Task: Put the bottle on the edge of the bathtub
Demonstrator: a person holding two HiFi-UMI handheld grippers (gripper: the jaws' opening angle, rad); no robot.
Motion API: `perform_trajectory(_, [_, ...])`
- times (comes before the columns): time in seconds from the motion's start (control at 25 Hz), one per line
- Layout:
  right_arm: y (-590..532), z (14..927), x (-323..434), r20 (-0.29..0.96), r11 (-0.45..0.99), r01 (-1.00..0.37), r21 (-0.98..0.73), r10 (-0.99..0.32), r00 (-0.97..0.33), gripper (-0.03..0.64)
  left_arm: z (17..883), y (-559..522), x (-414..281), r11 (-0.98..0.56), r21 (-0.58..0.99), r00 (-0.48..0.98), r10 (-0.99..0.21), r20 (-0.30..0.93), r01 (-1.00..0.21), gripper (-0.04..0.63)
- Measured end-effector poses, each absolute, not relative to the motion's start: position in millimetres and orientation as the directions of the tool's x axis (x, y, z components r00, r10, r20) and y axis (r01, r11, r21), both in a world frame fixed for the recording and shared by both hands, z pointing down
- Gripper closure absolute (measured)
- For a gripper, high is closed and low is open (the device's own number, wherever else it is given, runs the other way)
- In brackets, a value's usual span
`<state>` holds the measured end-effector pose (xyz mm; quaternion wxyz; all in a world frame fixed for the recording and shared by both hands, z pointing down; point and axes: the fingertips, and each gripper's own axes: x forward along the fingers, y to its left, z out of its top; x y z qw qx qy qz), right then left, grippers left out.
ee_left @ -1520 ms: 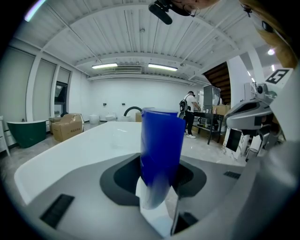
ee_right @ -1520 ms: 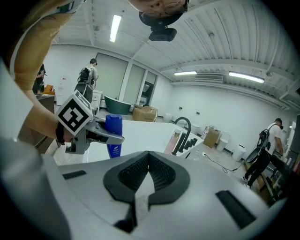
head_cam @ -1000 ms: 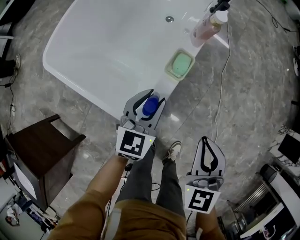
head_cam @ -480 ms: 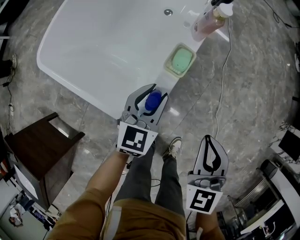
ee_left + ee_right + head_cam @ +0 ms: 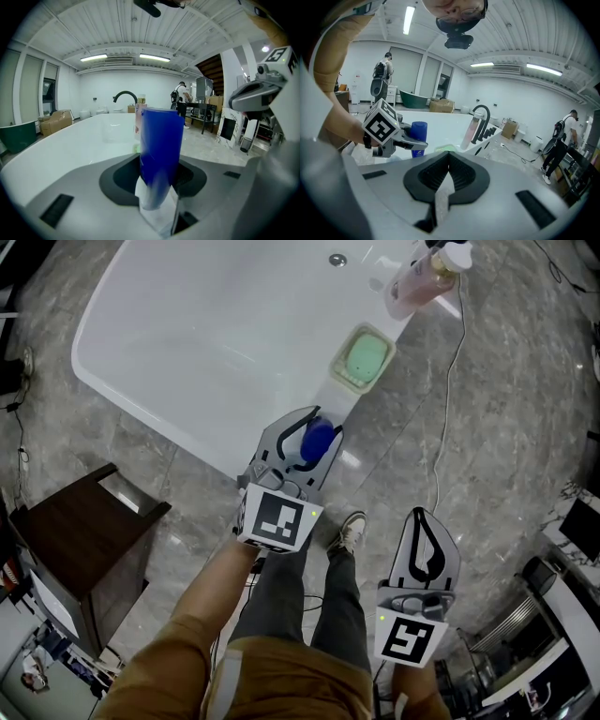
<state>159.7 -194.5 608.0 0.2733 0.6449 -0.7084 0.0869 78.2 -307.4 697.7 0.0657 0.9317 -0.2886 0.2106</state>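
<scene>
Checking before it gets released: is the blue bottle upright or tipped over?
Upright: in the right gripper view the blue bottle stands vertical, gripped by the left tool.

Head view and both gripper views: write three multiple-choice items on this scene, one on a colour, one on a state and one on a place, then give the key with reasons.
1. The soap in the dish on the rim of the bathtub is:
A. red
B. green
C. black

2. The jaws of the right gripper are:
A. together, with nothing between them
B. closed on a bottle
C. wide apart

3. The blue bottle is:
A. lying in the dish
B. in the right gripper
C. between the jaws of the left gripper

Key:
1 B: the head view shows a pale green bar in the dish.
2 A: the right gripper view shows its pads meeting, with nothing between them.
3 C: the left gripper view shows the bottle upright between that gripper's jaws.
</scene>
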Motion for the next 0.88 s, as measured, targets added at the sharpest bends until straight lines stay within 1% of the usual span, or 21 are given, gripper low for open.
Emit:
perform_trajectory(0.28, [-196, 605, 161, 0.498, 0.147, -0.962, 0.231, -0.867, -0.014, 0.614, 701, -309, 76, -0.819, -0.025, 0.728, -0.523, 0.444, -0.573, 0.436])
perform_trajectory(0.48, [-193, 606, 163, 0.499, 0.146, -0.960, 0.237, -0.866, -0.009, 0.614, 696, -309, 80, -0.828, -0.021, 0.758, -0.523, 0.391, -0.560, 0.434])
perform_trajectory(0.72, [-189, 603, 166, 0.498, 0.151, -0.958, 0.243, -0.867, -0.010, 0.614, 692, -310, 74, -0.808, -0.014, 0.745, -0.549, 0.379, -0.589, 0.370])
perform_trajectory(0.88, [-187, 594, 167, 0.483, 0.155, -0.955, 0.251, -0.876, -0.015, 0.614, 684, -309, 69, -0.794, -0.030, 0.733, -0.574, 0.365, -0.607, 0.353])
